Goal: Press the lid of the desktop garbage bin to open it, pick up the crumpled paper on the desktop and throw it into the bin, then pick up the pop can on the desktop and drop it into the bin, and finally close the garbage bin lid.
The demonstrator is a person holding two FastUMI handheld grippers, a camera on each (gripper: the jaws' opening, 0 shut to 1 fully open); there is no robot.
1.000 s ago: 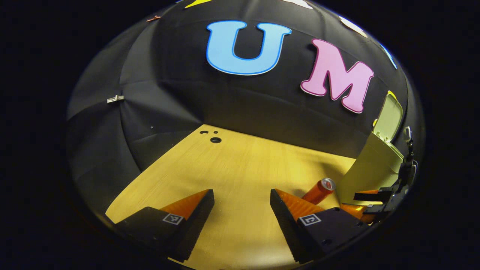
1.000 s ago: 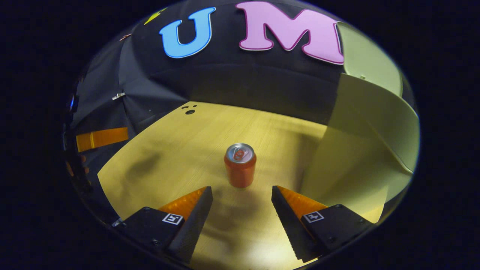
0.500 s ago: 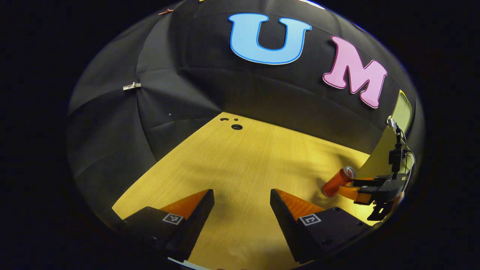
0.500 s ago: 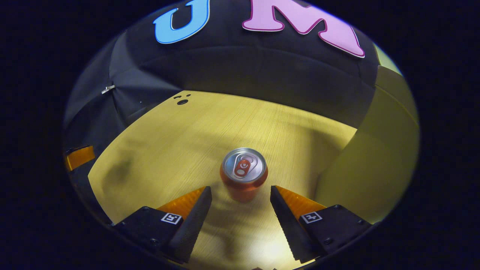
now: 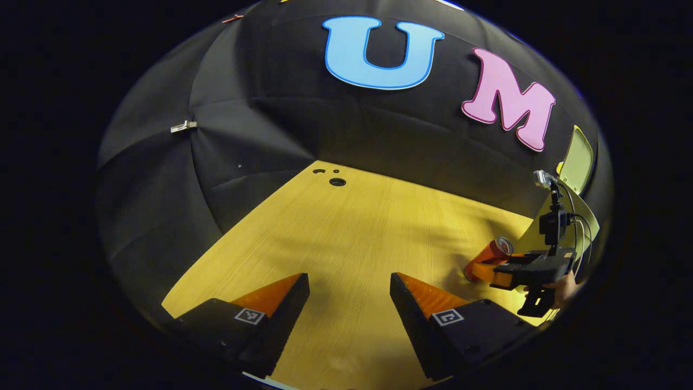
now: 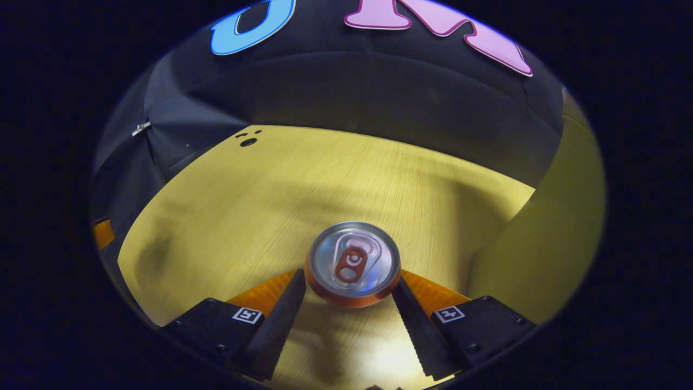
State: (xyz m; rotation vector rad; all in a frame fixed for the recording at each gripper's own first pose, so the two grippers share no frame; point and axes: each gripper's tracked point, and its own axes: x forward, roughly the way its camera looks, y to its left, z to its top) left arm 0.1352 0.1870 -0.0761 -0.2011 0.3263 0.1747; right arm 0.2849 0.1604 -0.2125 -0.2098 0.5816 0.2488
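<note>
The orange aluminium pop can (image 6: 352,264) with a silver top stands upright on the yellow wood-grain bench (image 6: 270,189), directly between the fingers of the right hand-held gripper (image 6: 349,303), whose jaws are spread apart on either side of it; whether they touch it I cannot tell. Just to that gripper's right rises the pale green plastic garbage bin (image 6: 547,249). The left hand-held gripper (image 5: 349,303) hangs over bare bench with its jaws apart; far to its right its view shows the can, the bin with its lid (image 5: 578,165) raised, and a hand (image 5: 566,287) holding the other gripper.
</note>
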